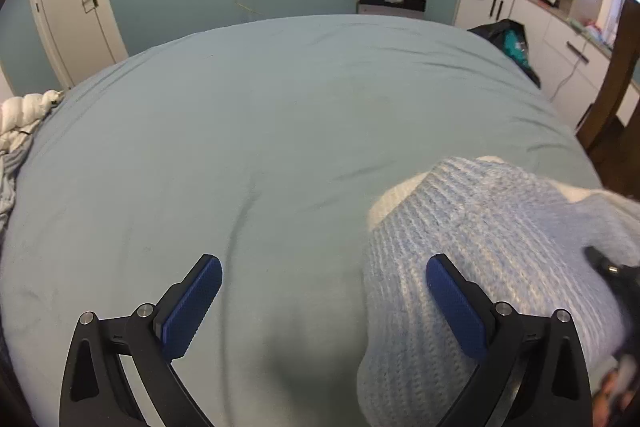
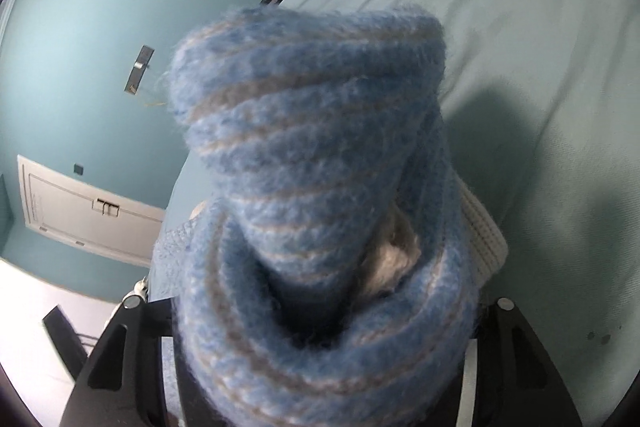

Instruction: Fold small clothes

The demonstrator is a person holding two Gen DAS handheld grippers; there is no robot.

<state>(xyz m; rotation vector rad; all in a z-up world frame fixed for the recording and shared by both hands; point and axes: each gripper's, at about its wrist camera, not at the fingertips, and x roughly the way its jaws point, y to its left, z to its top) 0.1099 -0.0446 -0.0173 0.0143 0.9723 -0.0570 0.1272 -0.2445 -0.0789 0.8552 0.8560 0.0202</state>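
Here | fuzzy blue ribbed knit (image 2: 312, 155) bunched, clamped in right gripper (image 2: 320, 347) | left gripper (image 1: 324, 303) spread apart, blue textured pads (image 1: 192, 303) | smooth bedsheet (image 1: 280, 99)

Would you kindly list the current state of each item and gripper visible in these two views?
Left gripper: open, empty, above the bed sheet.
Right gripper: closed on the blue knit garment; pads hidden by it.
Blue knit garment: bunched, partly lifted, rest lying on the bed.
Bed sheet: spread flat, lightly wrinkled.
Door: closed.
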